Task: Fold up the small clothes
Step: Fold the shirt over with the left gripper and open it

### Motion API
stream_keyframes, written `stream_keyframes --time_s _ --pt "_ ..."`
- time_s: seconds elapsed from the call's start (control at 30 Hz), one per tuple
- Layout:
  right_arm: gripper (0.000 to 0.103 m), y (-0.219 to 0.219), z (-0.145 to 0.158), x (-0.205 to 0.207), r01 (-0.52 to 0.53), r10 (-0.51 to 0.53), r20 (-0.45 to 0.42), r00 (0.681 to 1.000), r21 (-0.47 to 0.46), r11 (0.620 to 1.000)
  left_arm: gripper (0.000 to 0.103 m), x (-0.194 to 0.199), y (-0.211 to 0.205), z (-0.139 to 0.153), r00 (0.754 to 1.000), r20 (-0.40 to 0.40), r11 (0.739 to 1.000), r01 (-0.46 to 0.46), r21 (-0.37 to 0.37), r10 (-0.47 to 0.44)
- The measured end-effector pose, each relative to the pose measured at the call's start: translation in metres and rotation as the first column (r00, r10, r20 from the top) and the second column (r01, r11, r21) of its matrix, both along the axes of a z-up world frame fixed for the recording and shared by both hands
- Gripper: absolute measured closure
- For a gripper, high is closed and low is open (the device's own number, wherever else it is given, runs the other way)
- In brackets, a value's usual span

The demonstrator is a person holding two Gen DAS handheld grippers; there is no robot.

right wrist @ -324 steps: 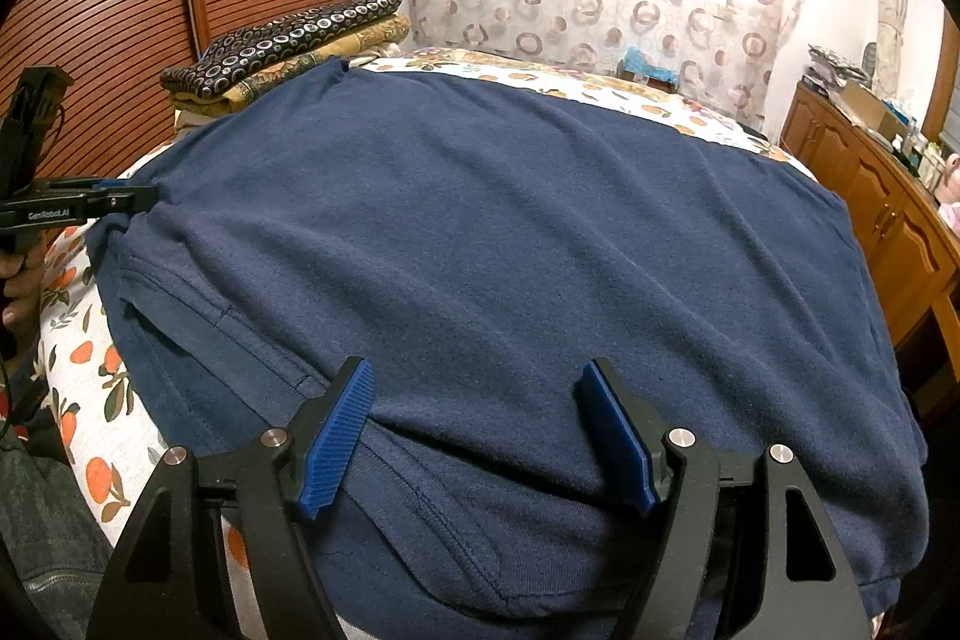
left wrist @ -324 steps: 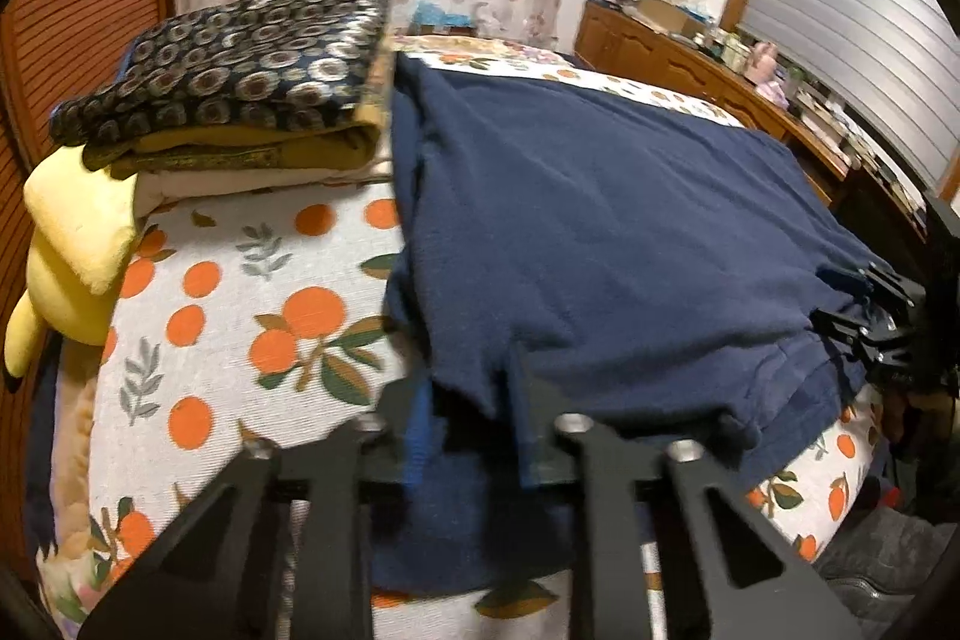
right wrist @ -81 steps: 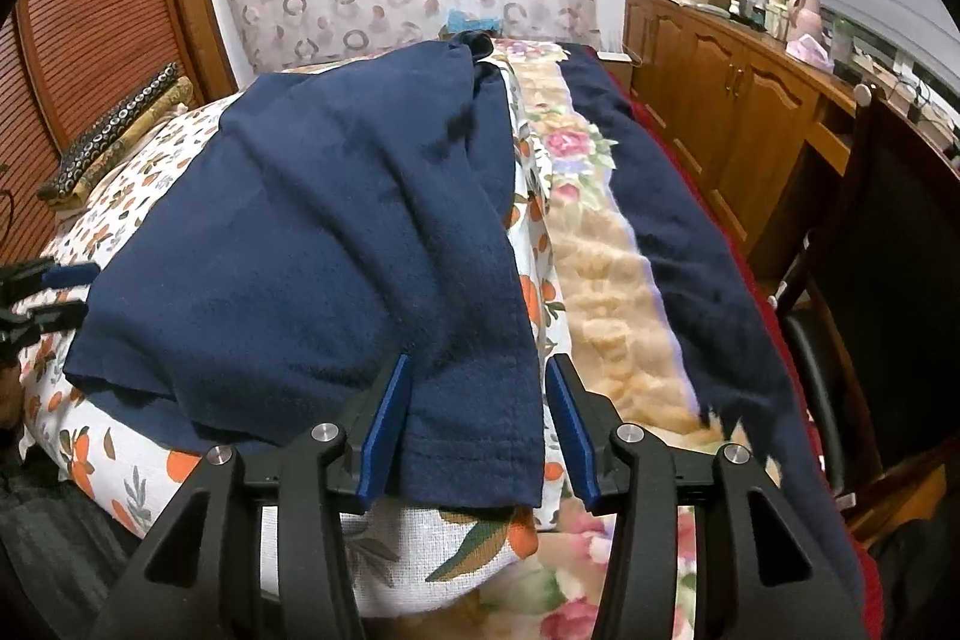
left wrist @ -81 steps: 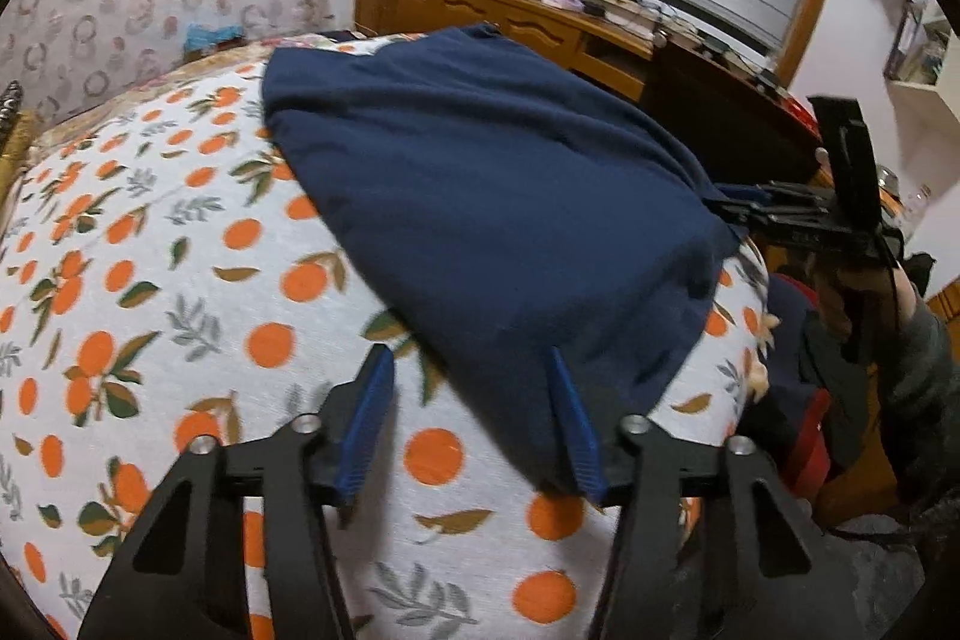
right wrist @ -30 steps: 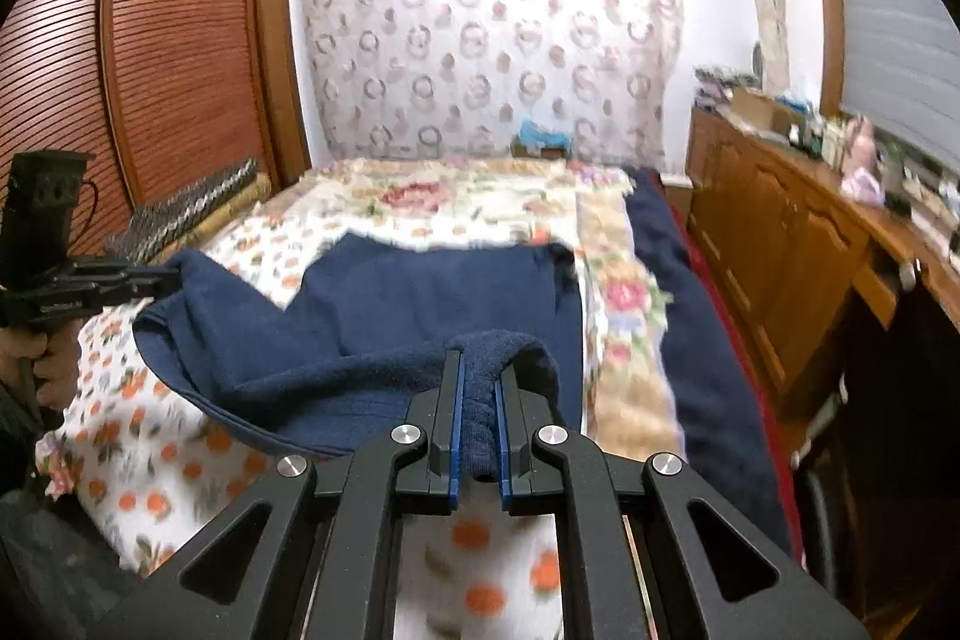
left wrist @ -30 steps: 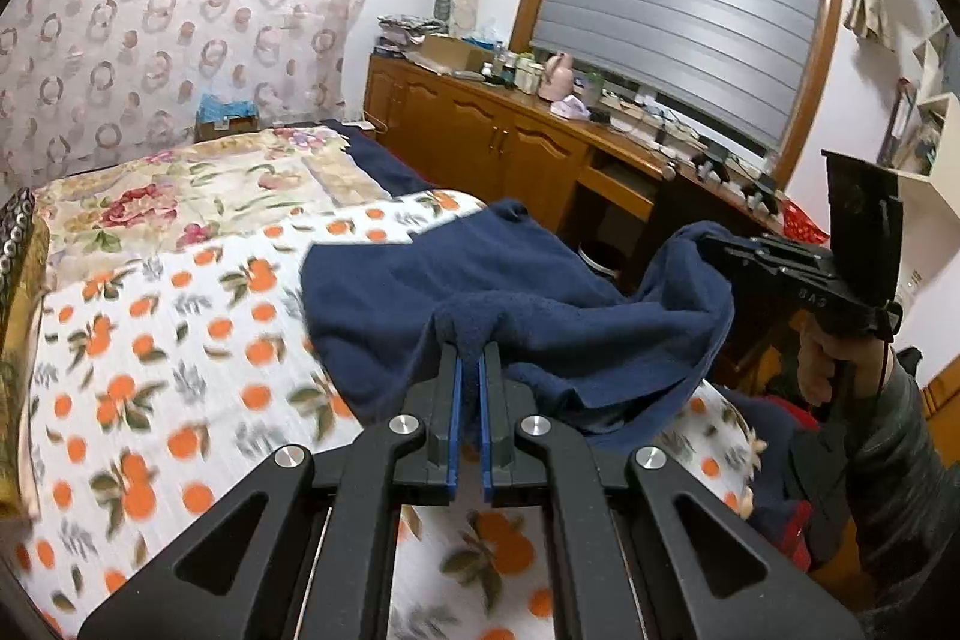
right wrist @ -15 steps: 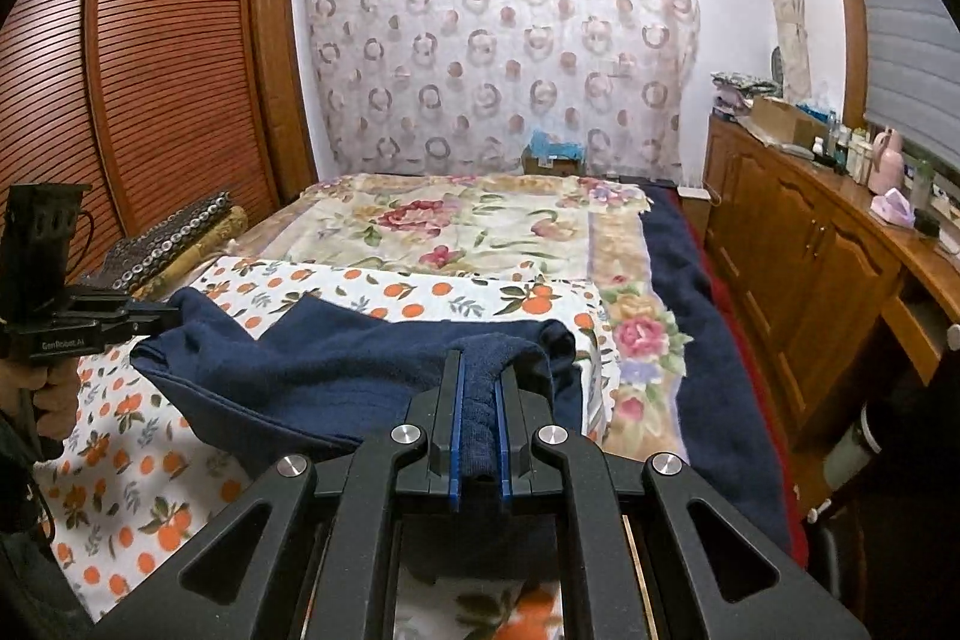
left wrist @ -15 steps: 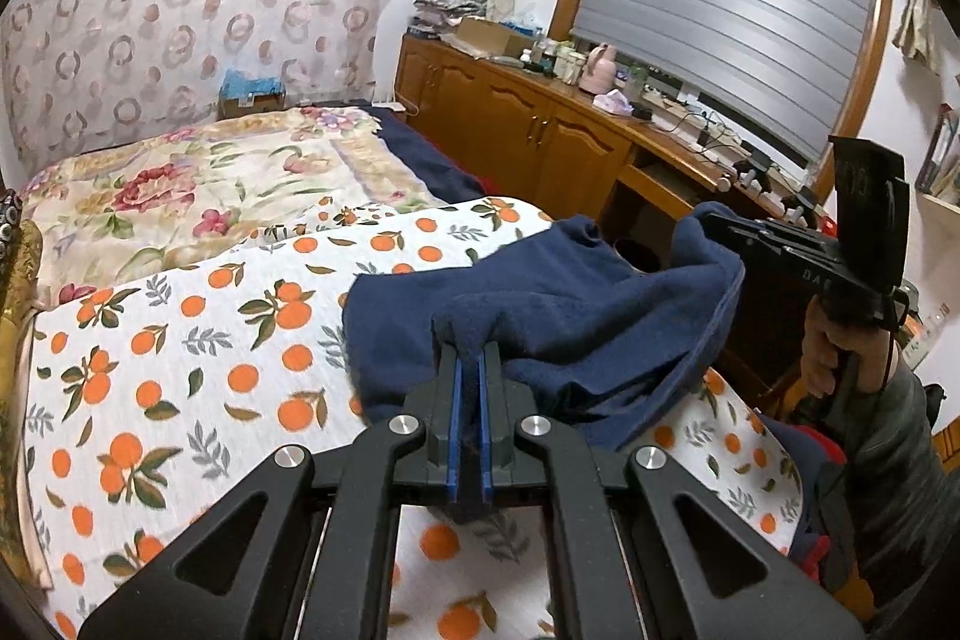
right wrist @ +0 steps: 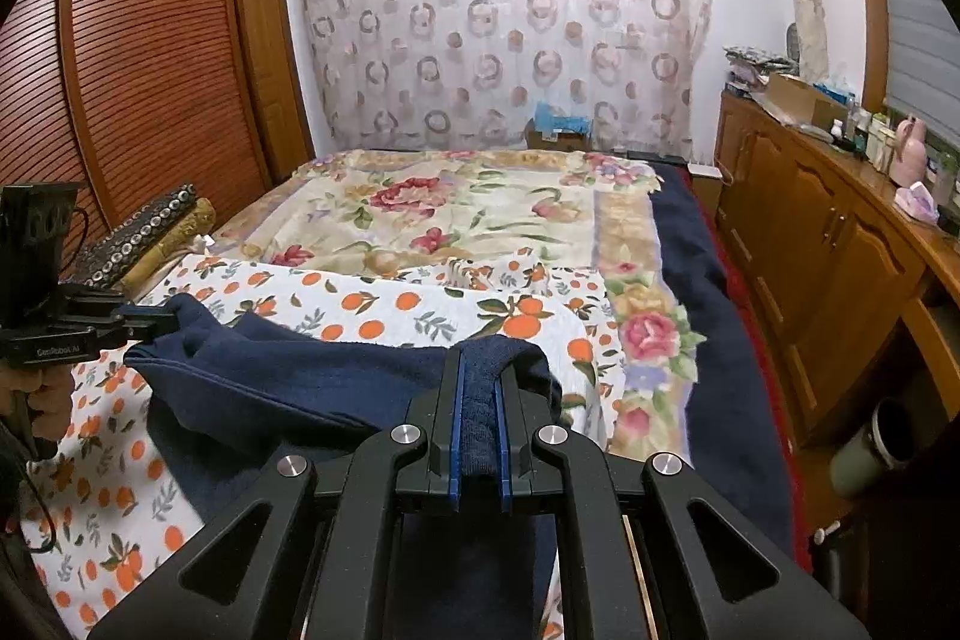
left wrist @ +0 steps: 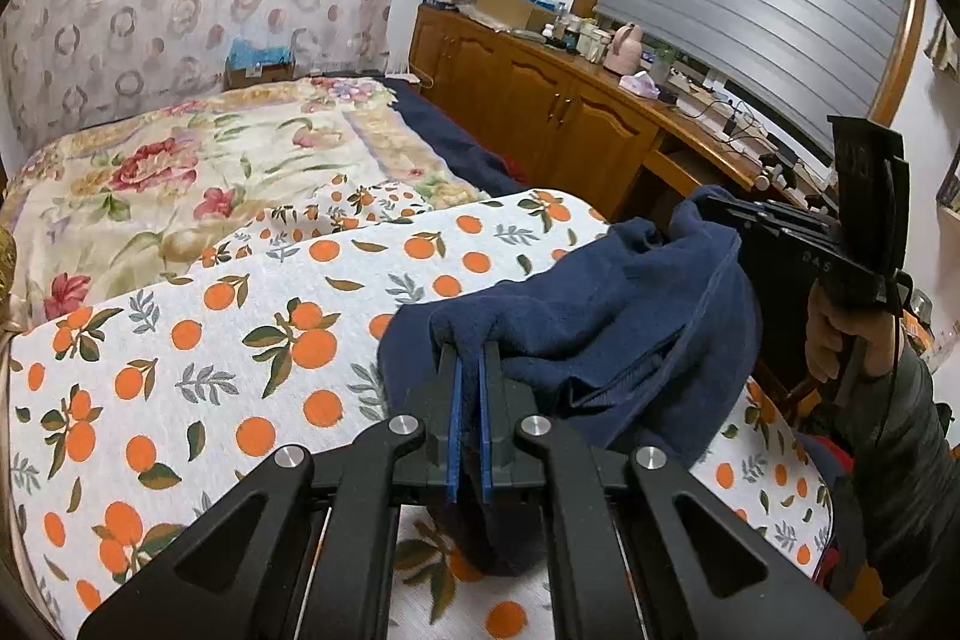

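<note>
Navy shirt [left wrist: 600, 340] hangs bunched between both grippers over the bed's [left wrist: 180, 340] near edge. Left gripper [left wrist: 468, 370] and right gripper [right wrist: 477, 388] each clamp one end, so its long axis runs along that edge, equally near both.

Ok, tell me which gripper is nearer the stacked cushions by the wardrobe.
Left. The left gripper hangs just in front of the cushions; the right gripper is farther across the bed.
</note>
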State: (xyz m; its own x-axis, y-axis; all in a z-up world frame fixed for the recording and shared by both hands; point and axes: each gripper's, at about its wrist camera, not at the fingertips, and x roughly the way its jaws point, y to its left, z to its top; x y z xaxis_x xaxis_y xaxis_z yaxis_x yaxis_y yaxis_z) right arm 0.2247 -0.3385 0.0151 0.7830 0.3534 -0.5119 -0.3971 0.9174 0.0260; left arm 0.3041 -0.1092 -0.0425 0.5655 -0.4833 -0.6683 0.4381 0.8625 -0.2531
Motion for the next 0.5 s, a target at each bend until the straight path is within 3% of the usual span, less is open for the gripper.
stream_keyframes --time_s 0.13,0.2,0.23,0.3,0.4,0.43,0.5 --pt "0.095 0.003 -0.001 0.018 0.033 -0.034 -0.035 0.999 -0.015 0.999 0.097 0.011 0.003 -0.009 0.999 -0.037 1.000 -0.017 0.000 0.017" --pt "0.094 0.006 0.002 0.020 0.047 -0.048 -0.043 0.998 -0.020 0.999 0.092 0.014 0.007 -0.010 0.998 -0.048 0.999 -0.033 -0.007 0.032" --pt "0.089 0.008 0.003 0.020 0.048 -0.049 -0.041 0.998 -0.026 0.999 0.090 0.014 0.010 -0.008 0.998 -0.037 0.999 -0.045 -0.002 0.045" --pt "0.085 0.008 0.007 0.017 0.073 -0.074 -0.035 0.997 -0.040 0.997 0.072 0.011 0.015 -0.004 0.998 -0.009 0.998 -0.061 0.007 0.061" --pt "0.081 0.003 0.012 0.008 0.084 -0.085 -0.041 0.996 -0.032 0.996 0.054 0.006 0.021 0.002 0.998 0.016 0.998 -0.059 0.019 0.058" --pt "0.075 0.002 0.014 0.003 0.093 -0.094 -0.035 0.995 -0.039 0.995 0.049 0.004 0.023 0.003 0.999 0.019 0.998 -0.051 0.022 0.051" --pt "0.062 -0.001 0.018 -0.006 0.115 -0.116 -0.016 0.993 -0.043 0.992 0.028 0.001 0.027 0.005 0.999 0.022 0.999 -0.048 0.022 0.048"
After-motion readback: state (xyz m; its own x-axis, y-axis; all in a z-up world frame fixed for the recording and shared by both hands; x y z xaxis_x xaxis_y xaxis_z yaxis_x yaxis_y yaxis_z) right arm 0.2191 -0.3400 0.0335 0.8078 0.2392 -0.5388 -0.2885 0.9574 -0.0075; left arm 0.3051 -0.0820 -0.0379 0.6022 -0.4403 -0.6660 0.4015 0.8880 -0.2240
